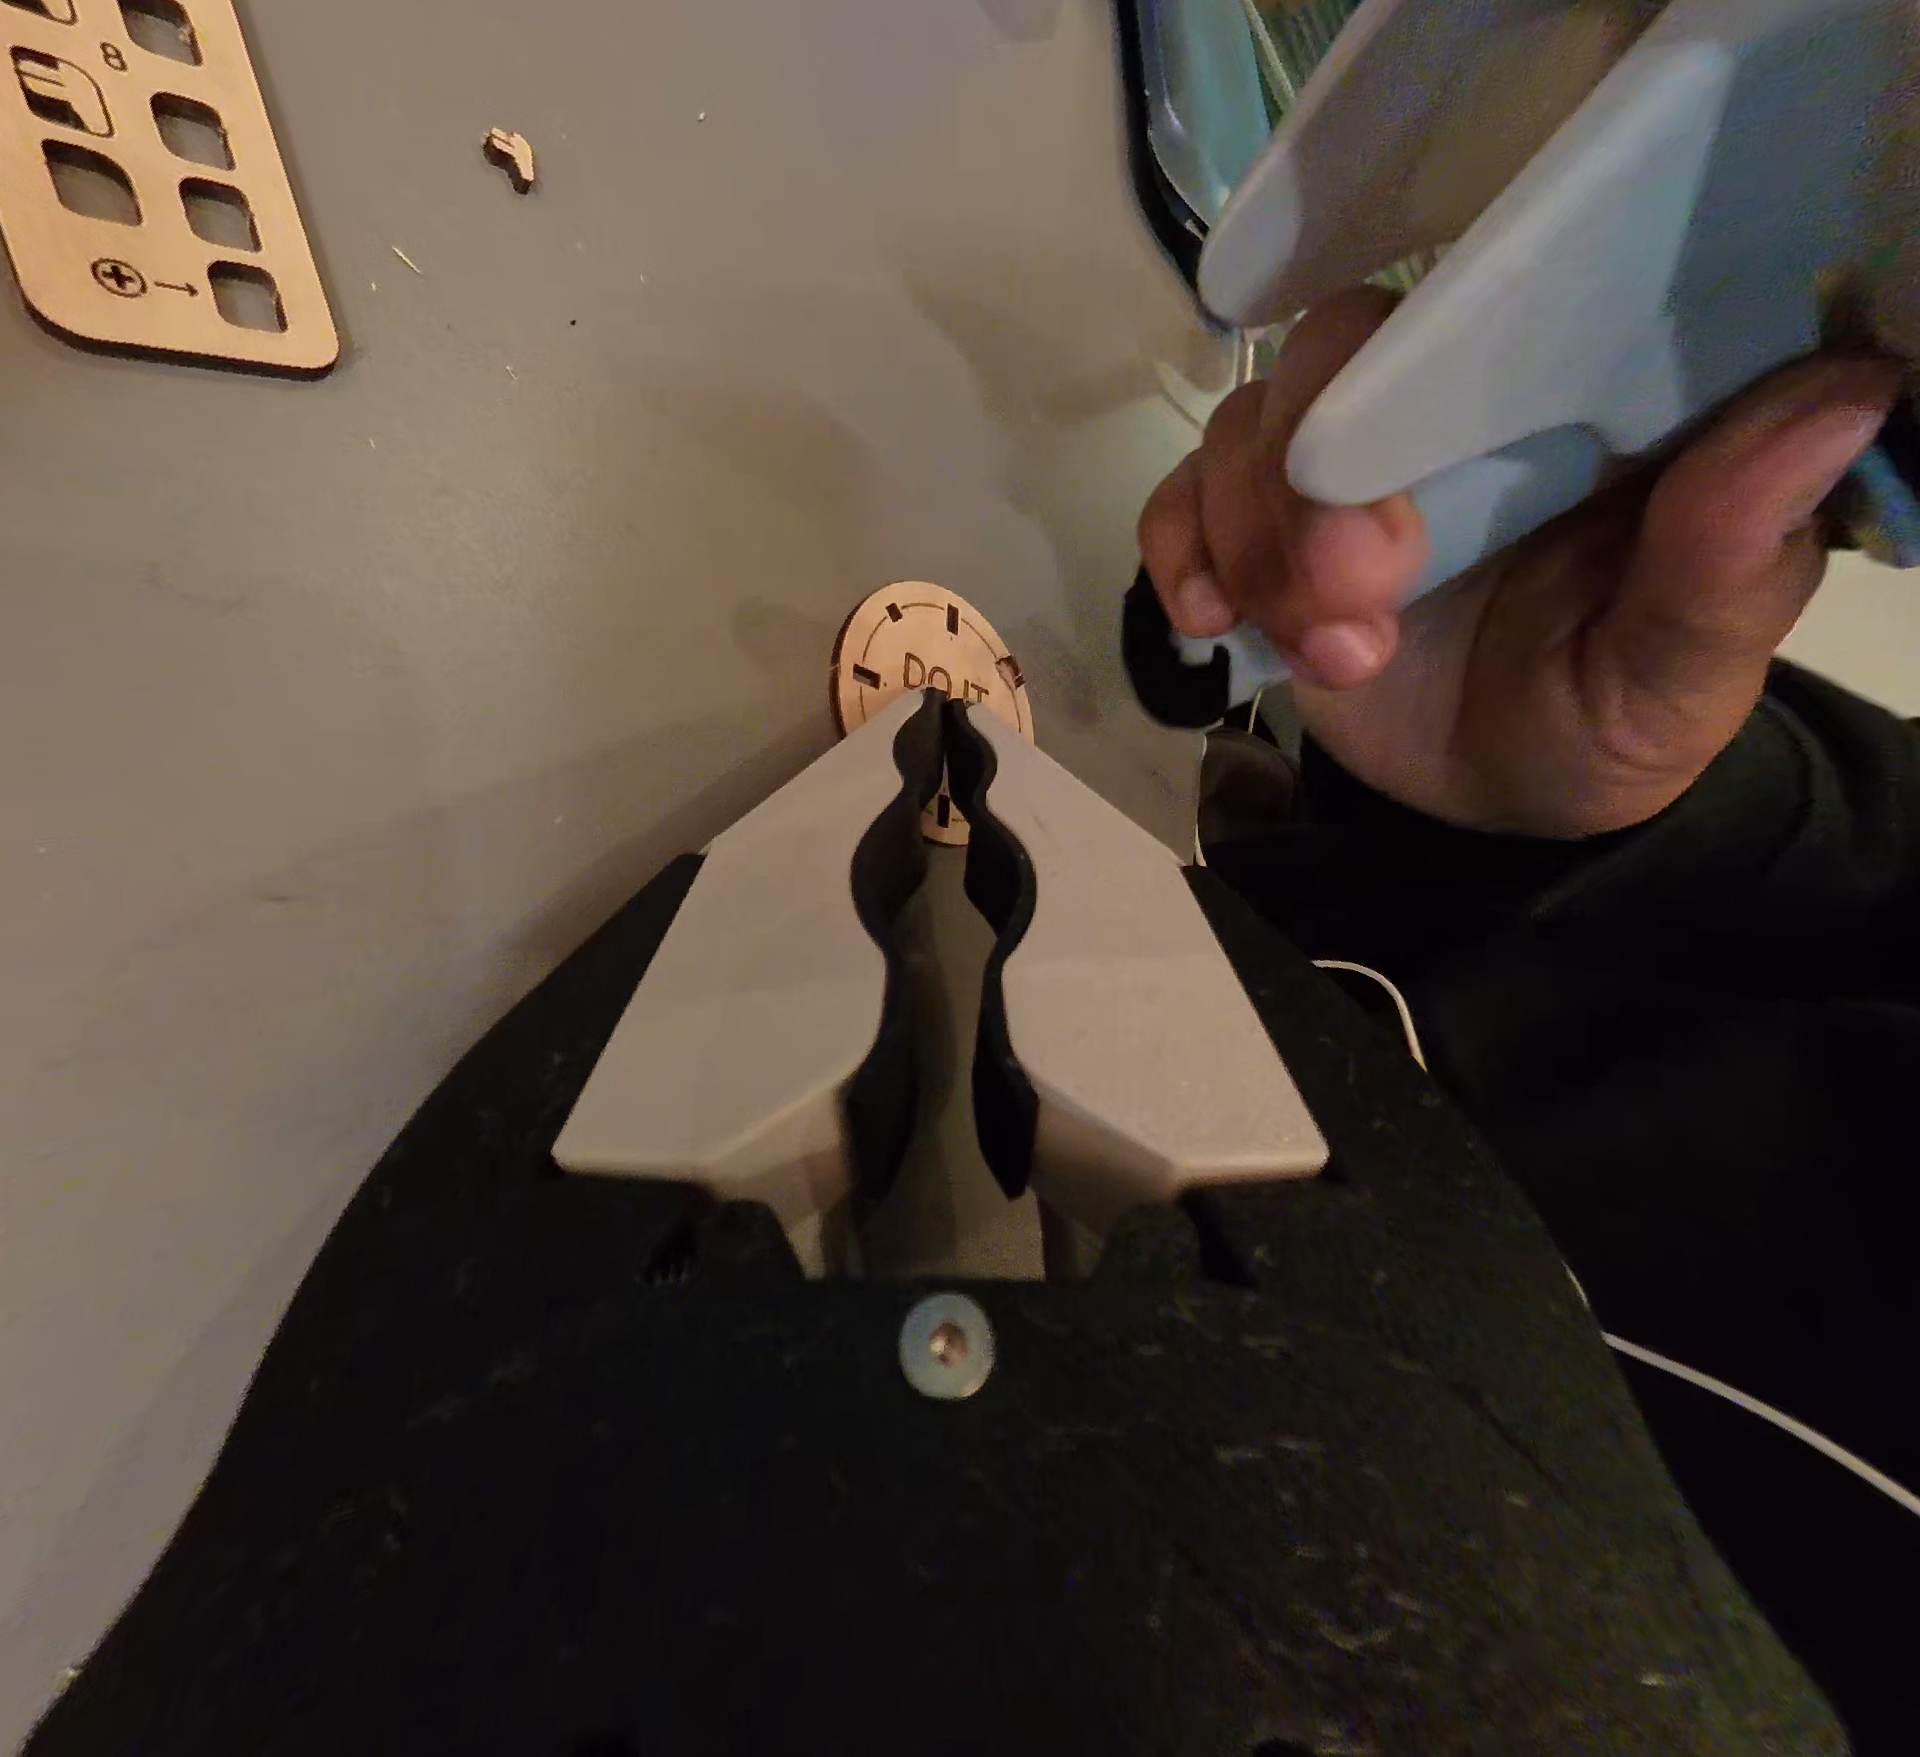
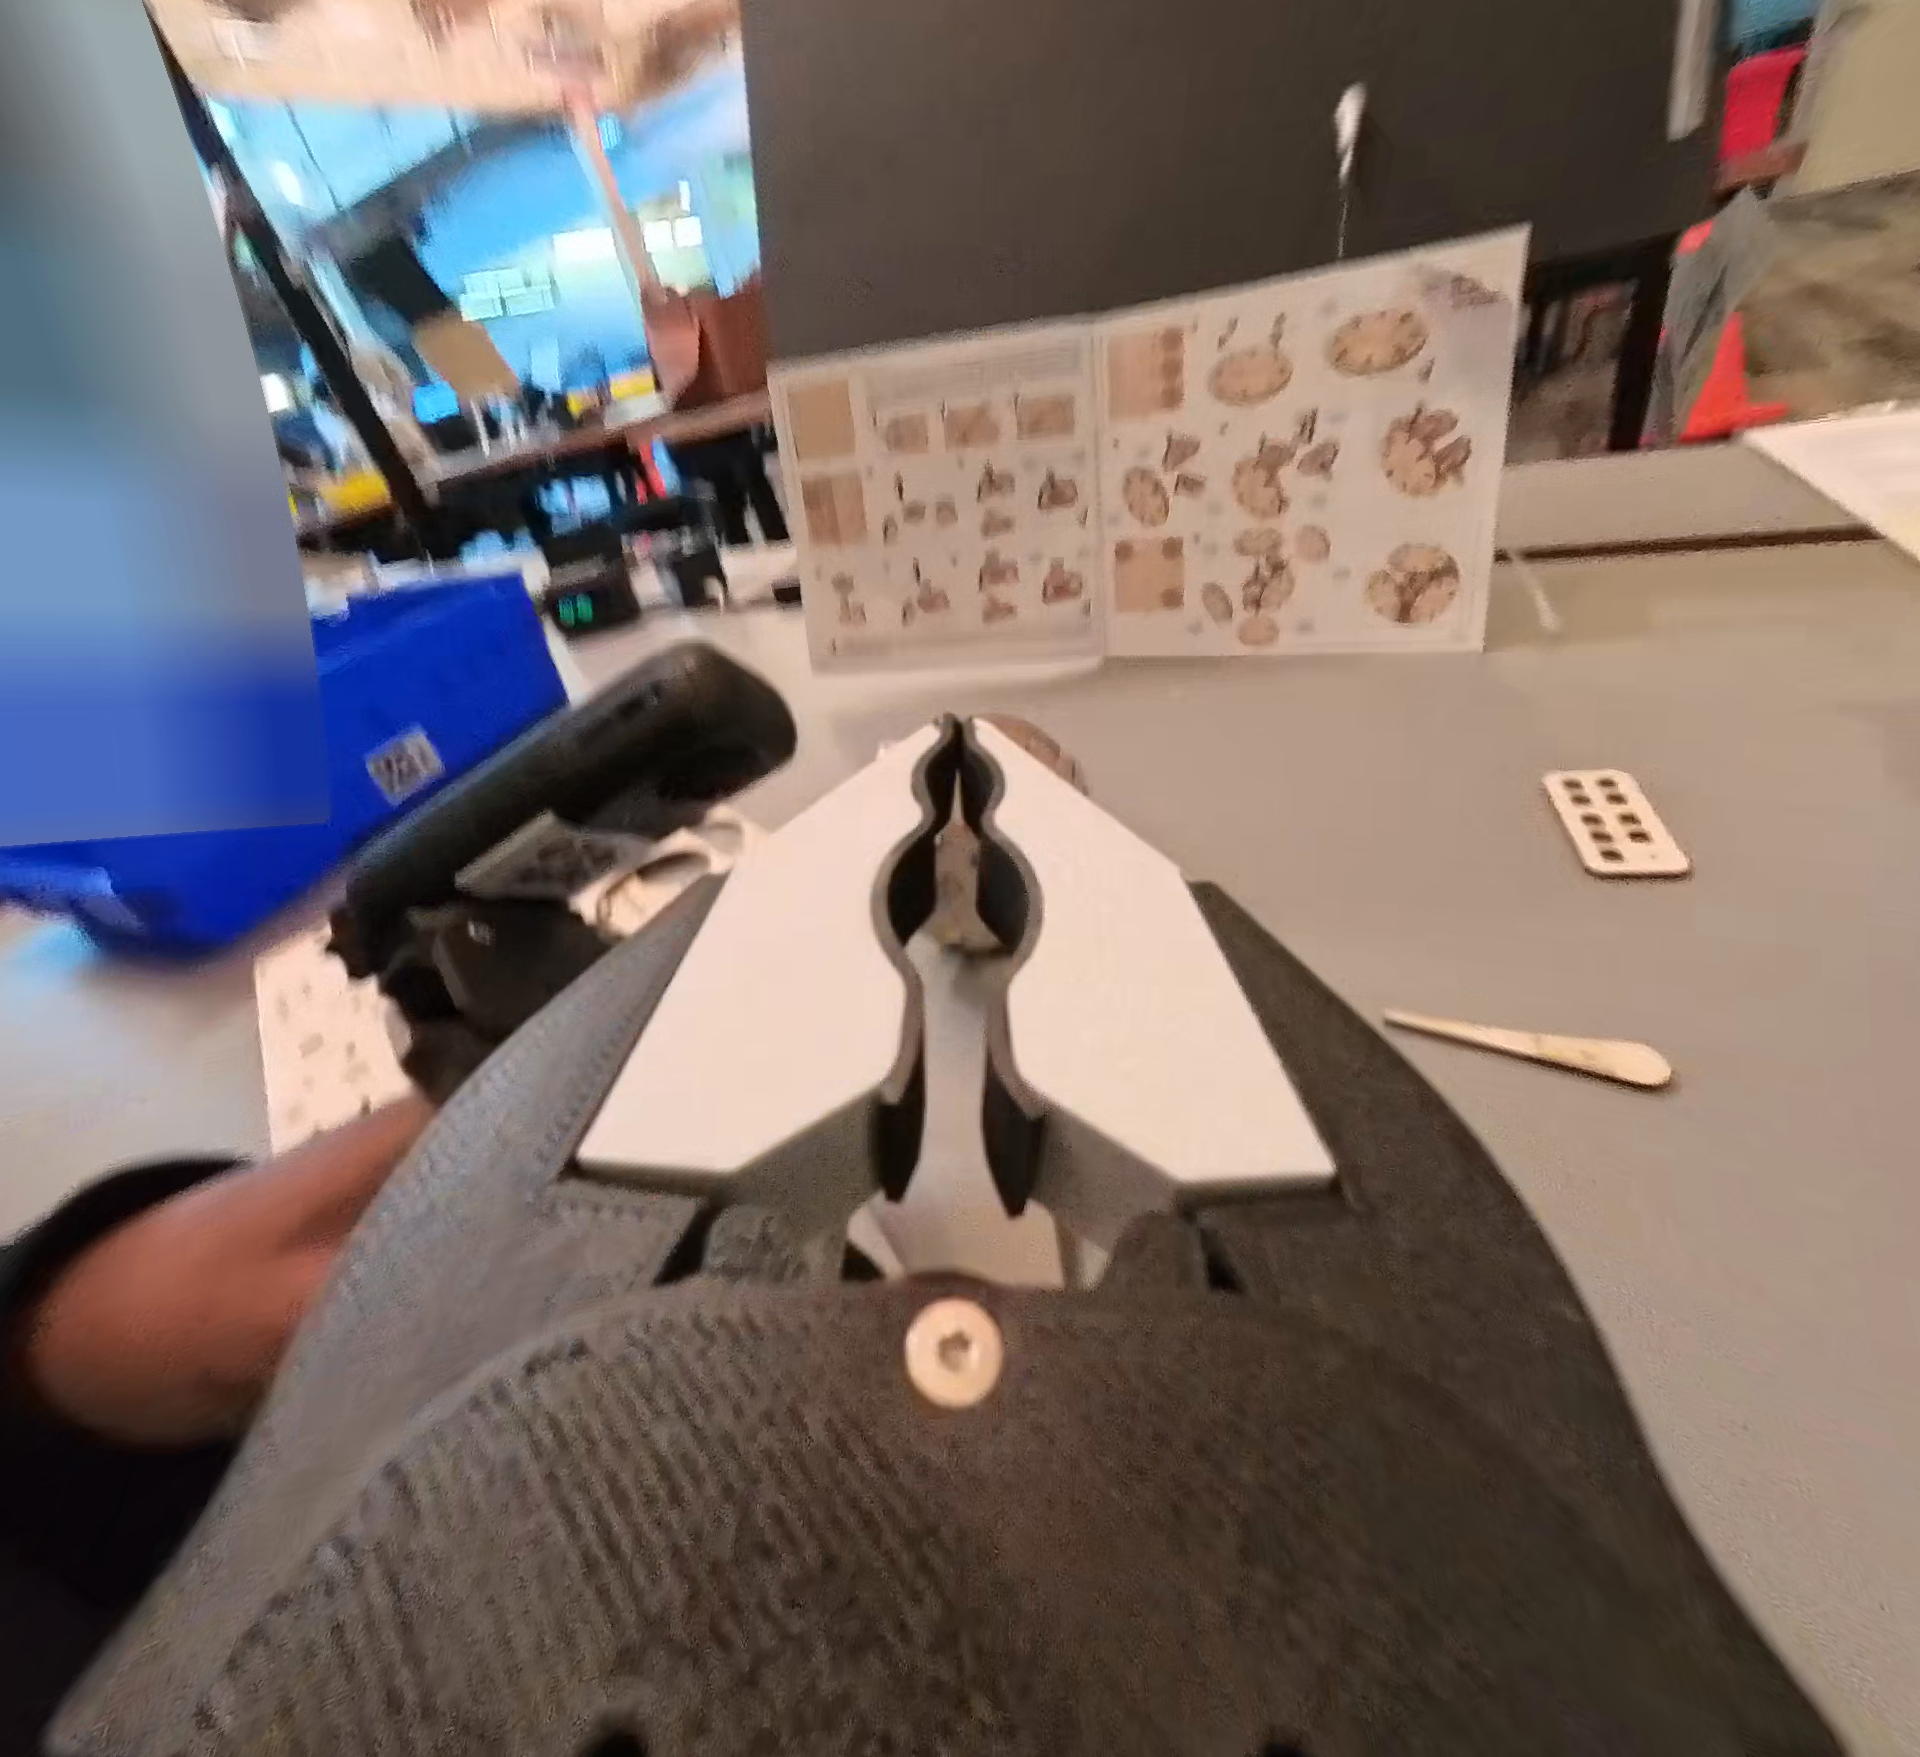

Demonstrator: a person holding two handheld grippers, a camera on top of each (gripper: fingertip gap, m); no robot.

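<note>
Disc of pale wood (image 1: 902, 658) lies flat on the grey table (image 1: 623, 460), near the table's edge, and the closed tips of my left hand-held gripper (image 1: 940, 699) stand over its middle. The two black pads meet with nothing between them. I cannot tell if they touch the disc, but I think they are there to keep it from sliding. My right hand-held gripper (image 2: 961, 725) is also closed. It is held higher and to the side by a hand (image 1: 1507, 616), I think so that it does not hide the disc. Something brownish shows through the hollow between its pads, and I cannot tell if that is gripped or only lies behind. A wooden plate with holes (image 1: 156, 128) and a small wood chip (image 1: 511, 157) lie well apart from the disc. A picture sheet (image 2: 1143, 481) stands upright at the far side, probably for easy reading.
</note>
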